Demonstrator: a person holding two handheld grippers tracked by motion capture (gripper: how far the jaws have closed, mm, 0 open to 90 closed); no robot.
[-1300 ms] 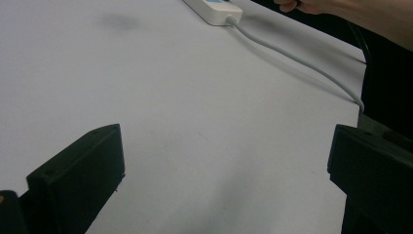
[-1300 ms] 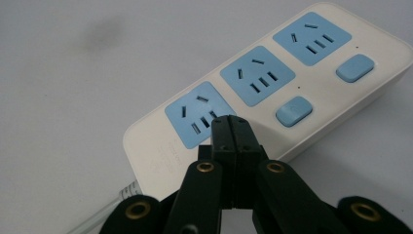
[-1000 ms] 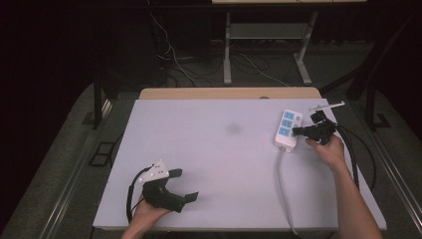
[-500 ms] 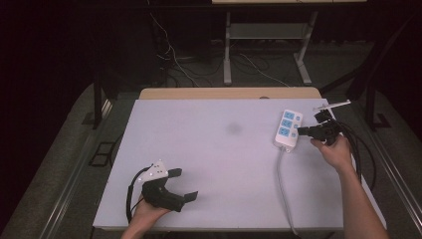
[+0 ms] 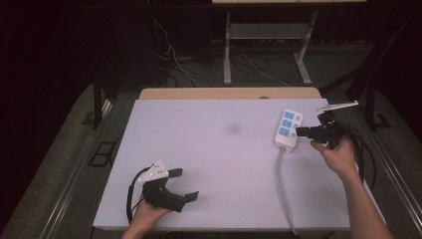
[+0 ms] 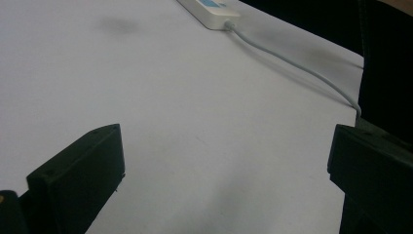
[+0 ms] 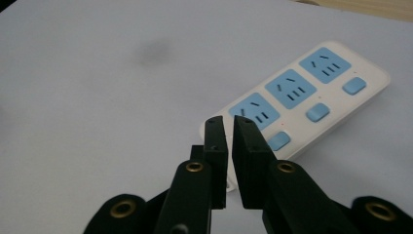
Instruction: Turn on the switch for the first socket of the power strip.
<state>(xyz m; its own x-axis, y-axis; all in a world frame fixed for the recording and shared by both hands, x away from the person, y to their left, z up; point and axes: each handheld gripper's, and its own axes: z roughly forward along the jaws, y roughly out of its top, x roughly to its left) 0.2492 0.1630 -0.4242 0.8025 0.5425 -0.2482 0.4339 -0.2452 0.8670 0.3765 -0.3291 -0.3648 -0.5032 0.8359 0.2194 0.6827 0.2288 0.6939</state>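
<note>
We note the power strip (image 5: 287,130) lying flat at the far right of the white surface (image 5: 219,164), its three blue sockets and three blue switches facing up. Its grey cord (image 5: 281,184) runs from the near end toward the person's edge of the surface.

Right gripper (image 5: 300,131): held just beside the strip's right long edge, pointing at it. In the right gripper view its jaws have just been opening and stand a narrow slit apart with nothing between them; the strip (image 7: 297,105) lies just past the fingertips (image 7: 216,134), untouched as far as we can tell.

Left gripper (image 5: 183,185): low over the near left of the surface, well apart from the strip. Jaws wide, nothing between them; bare surface (image 6: 195,122) between them in the left gripper view.
</note>
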